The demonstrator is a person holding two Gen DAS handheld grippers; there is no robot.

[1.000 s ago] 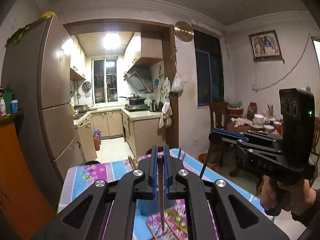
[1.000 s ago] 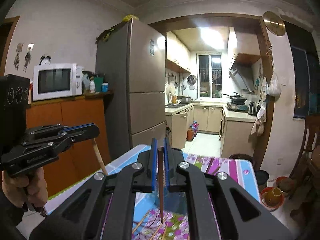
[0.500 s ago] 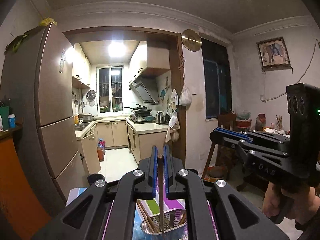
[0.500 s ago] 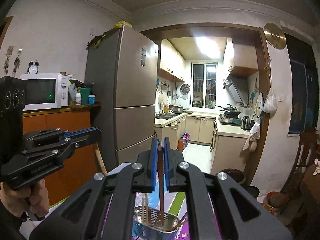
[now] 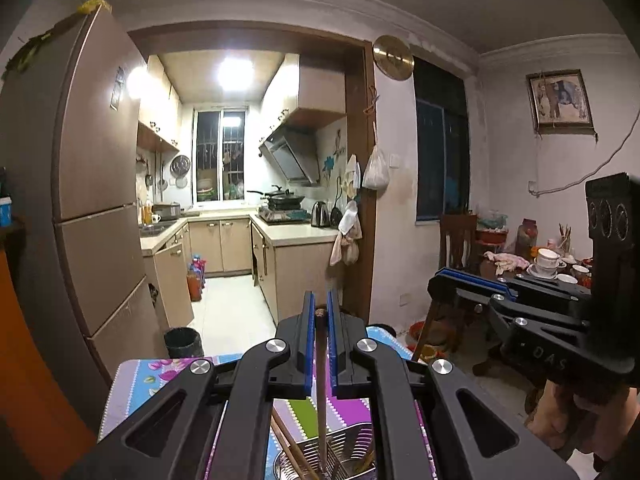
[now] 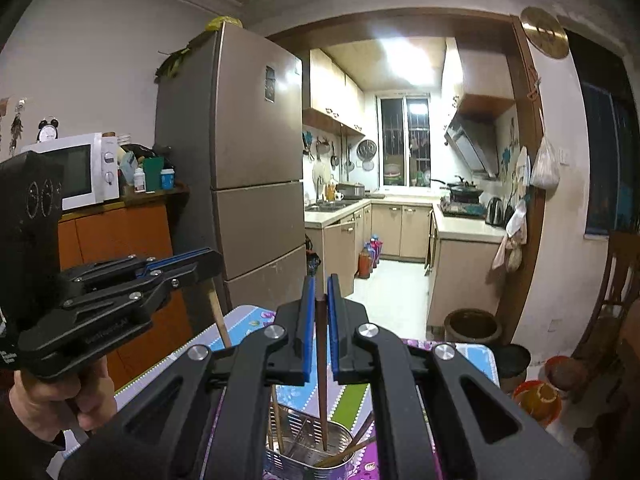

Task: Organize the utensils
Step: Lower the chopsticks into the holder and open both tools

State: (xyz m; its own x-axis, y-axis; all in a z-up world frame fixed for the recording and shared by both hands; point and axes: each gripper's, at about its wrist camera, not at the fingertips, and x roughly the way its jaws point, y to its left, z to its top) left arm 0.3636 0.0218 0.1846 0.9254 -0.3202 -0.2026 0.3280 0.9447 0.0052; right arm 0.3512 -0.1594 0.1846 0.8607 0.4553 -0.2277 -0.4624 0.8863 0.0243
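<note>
My left gripper (image 5: 319, 304) is shut on a brown chopstick (image 5: 321, 392) that hangs down into a metal utensil holder (image 5: 352, 446) on the table. My right gripper (image 6: 319, 288) is shut on another dark chopstick (image 6: 322, 380), whose tip is inside the same metal holder (image 6: 292, 456). Several chopsticks (image 6: 344, 454) lean inside the holder. The right gripper also shows in the left wrist view (image 5: 444, 276), and the left gripper shows in the right wrist view (image 6: 208, 258) with its chopstick (image 6: 218, 316) hanging below it.
The table has a flowered, colourful cloth (image 5: 160, 372). A brown fridge (image 6: 248, 168) and an orange cabinet (image 6: 120, 240) with a microwave (image 6: 76, 170) stand to the left. A kitchen doorway lies ahead. A dining table with dishes (image 5: 548, 264) and a chair (image 5: 456, 240) are to the right.
Both grippers have moved forward over the table with their chopsticks. The metal holder has come into view below them, and both chopstick tips now reach down into it.
</note>
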